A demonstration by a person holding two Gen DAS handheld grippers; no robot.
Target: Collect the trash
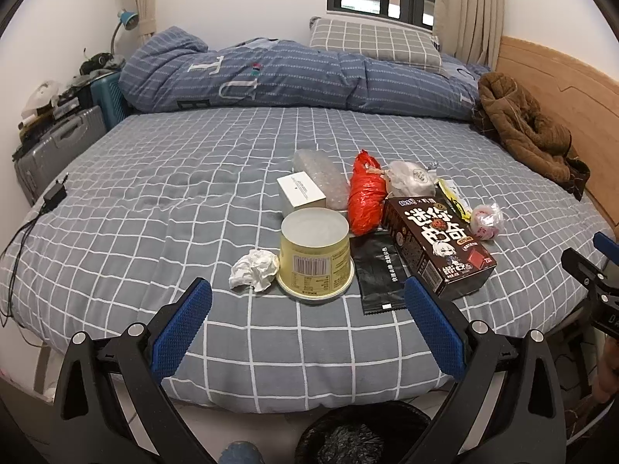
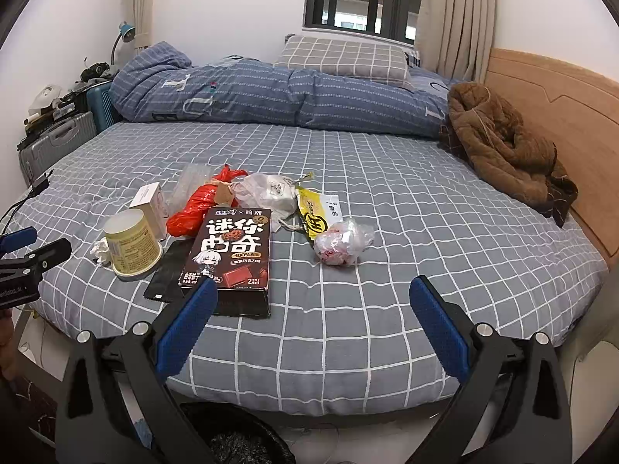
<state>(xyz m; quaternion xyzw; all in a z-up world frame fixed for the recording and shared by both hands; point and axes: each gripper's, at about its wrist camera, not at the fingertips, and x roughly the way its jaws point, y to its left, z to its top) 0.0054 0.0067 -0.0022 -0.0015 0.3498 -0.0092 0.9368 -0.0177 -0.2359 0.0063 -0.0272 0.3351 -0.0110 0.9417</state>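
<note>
A heap of trash sits toward the near edge of a grey checked bed (image 1: pixel 174 178), all of it lying ahead of and beyond two hand-held grippers, none of it yet touched. Nearest the left gripper (image 1: pixel 307 290) stands an upturned yellow tub (image 1: pixel 315 255), squarely ahead between that gripper's blue fingers (image 1: pixel 182 324), with a crumpled white tissue (image 1: pixel 253 268) touching its left side and a flat black sachet (image 1: pixel 377 274) just to its right. A dark chocolate box (image 2: pixel 228 249) lies flat beside the sachet, its long axis running away from the bed's edge toward the pillow; in the right wrist view its near end sits just ahead of the inner finger of the right gripper (image 2: pixel 313 290). Behind these are a small white carton (image 1: pixel 301 191), a red plastic bag (image 1: pixel 365 197), a clear bubble-wrap bag (image 1: pixel 321 170), a pale drawstring pouch (image 2: pixel 269 193), a yellow wrapper (image 2: pixel 313 212), and a balled clear wrapper (image 2: pixel 340 243) set apart on the right. Both grippers stand wide and empty, angled down at the bed. A black-lined bin (image 1: pixel 356 437) waits on the floor directly below, between the bed's edge and the grippers. By this layout the left hand looks the better placed for the tub and tissue, the right for the box and the balled wrapper; either pick would end in a short drop back and down.
</note>
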